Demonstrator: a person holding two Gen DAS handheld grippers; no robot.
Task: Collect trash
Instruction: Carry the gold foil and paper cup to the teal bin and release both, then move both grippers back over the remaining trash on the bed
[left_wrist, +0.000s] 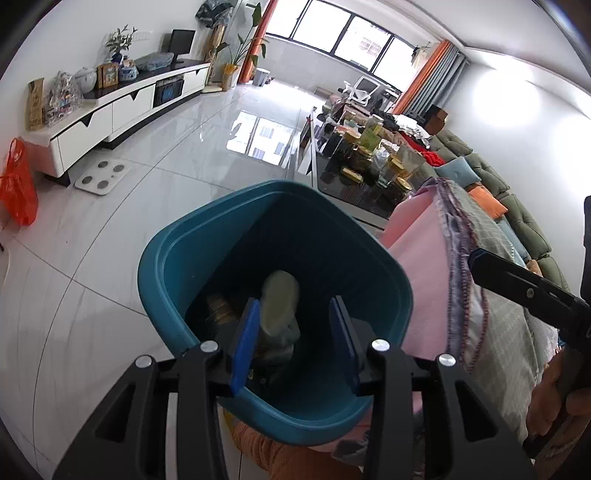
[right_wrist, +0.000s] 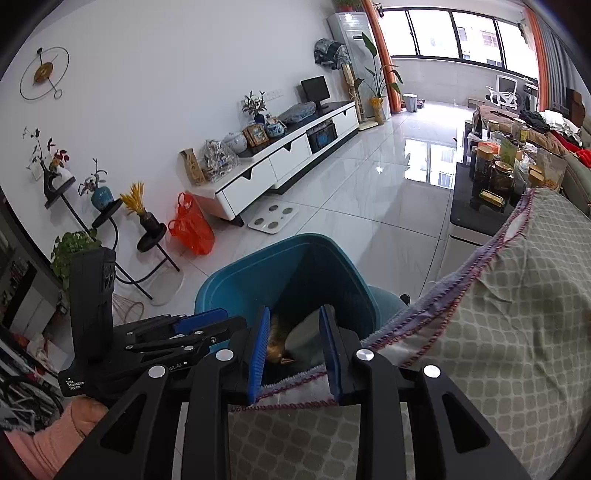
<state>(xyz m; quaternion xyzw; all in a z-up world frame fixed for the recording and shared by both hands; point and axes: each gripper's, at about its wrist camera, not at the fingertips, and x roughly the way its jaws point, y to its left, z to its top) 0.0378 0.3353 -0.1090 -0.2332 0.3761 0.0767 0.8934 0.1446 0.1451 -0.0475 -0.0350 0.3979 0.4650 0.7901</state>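
Room: I see a living room with a shiny tiled floor (left_wrist: 155, 206), a white TV cabinet (right_wrist: 288, 158) along the wall, and a dark low surface (right_wrist: 476, 216) that carries many jars.
Blanket: a grey checked cloth with pink stitched border (right_wrist: 498, 314) lies beside the bin, and its edge hangs over the bin's rim on my right side.
Trash bin: the teal bin (left_wrist: 184, 258) stands on the floor directly below both cameras, its mouth open to me.
Trash: a pale crumpled piece (left_wrist: 280, 302) and something brownish (left_wrist: 219, 312) are already at the bottom of the bin; I cannot tell what they are.
Left hand-held gripper (left_wrist: 295, 332): fingers apart over the bin mouth, nothing between them.
Right hand-held gripper (right_wrist: 295, 347): fingers also apart, empty, near the rim.
Advice for the step: I judge the drop is finished, so I would lift both straight up and keep the right fingers away from the blanket border, which could catch.
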